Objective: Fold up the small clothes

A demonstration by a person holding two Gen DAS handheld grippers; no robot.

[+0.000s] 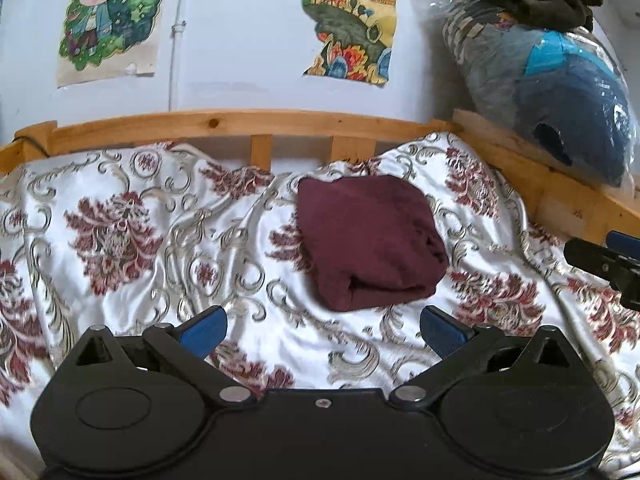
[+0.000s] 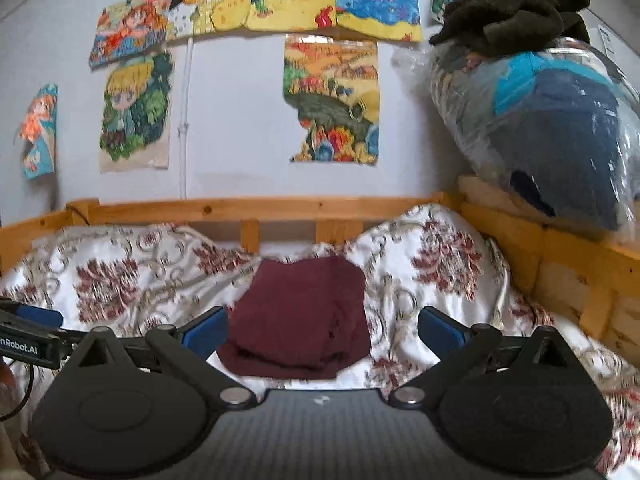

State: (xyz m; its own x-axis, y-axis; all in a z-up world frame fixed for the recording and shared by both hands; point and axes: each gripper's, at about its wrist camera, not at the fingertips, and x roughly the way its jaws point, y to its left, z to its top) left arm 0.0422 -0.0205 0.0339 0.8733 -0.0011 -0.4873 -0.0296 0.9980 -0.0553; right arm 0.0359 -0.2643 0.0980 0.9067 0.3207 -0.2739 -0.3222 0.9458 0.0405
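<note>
A: How does the left gripper (image 1: 324, 330) stand?

B: Its two blue-tipped black fingers are spread wide with nothing between them. It hovers over the white satin bedspread with dark red flower and grey scroll patterns (image 1: 132, 240).

A: And the right gripper (image 2: 322, 330)?

B: The same: spread wide and empty. In the left wrist view it shows as a black and blue tip at the right edge of the frame, apart from the cloth.

A: Where is the garment?

B: The folded maroon cloth bundle (image 1: 370, 240) lies on the bedspread just ahead of both grippers, towards the far edge of the bed, touched by neither. In the right wrist view it sits between the finger tips, beyond them.

A: What surrounds it?

B: Rumpled folds of bedspread rise on either side of it. Behind runs the pine wooden bed rail with short slats (image 1: 240, 124), and a second rail meets it at the far right corner.

A: Anything on that corner?

B: A clear plastic bag stuffed with blue and dark fabric (image 2: 560, 136) rests on the right rail, with a crumpled dark olive cloth (image 2: 516, 12) on top.

A: And the wall?

B: Colourful drawings on paper (image 2: 332, 96) are stuck to the white wall, beside a thin white pipe (image 2: 185, 120).
</note>
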